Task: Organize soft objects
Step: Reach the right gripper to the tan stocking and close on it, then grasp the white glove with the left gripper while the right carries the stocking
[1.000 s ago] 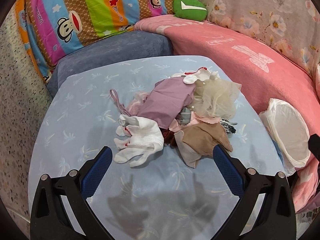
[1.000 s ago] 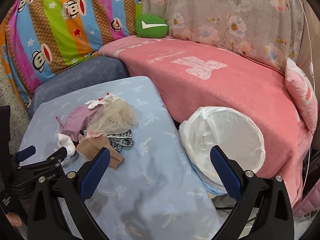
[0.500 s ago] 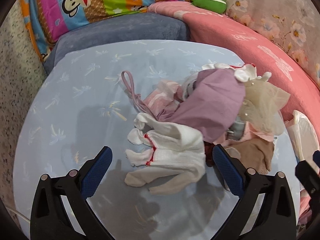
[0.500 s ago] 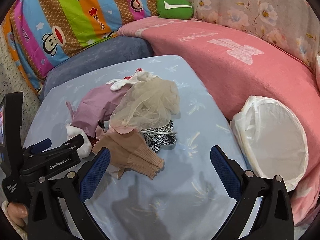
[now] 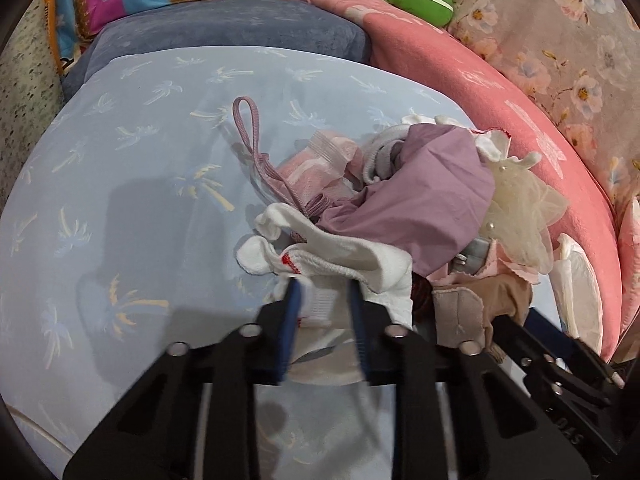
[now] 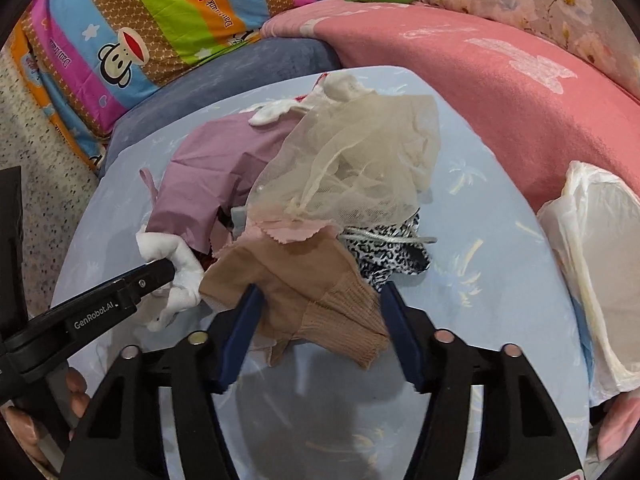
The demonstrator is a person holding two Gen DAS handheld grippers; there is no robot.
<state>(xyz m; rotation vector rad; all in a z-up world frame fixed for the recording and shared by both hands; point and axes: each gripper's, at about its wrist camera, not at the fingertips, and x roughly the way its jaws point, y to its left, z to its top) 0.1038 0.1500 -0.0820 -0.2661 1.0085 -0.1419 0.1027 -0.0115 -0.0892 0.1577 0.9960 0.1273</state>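
The left gripper [image 5: 323, 300] fingers have just closed on the white glove [image 5: 340, 264]. The right gripper [image 6: 320, 312] fingers, also closing, stand on both sides of the brown sock [image 6: 304, 280], not clearly pressing it. On the left gripper is written "GenRobot.AI".

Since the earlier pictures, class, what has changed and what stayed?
Both tongs came down onto the pile, jaws just closing: the left tongs pinch the white glove; the right tongs straddle the tan sock. The purple cloth and white bag stayed put.

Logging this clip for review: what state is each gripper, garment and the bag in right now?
left gripper: jaws just closing, pinching the white glove
right gripper: jaws just closing, astride the tan sock
purple cloth: crumpled in pile
beige mesh: draped on top
white bag: open
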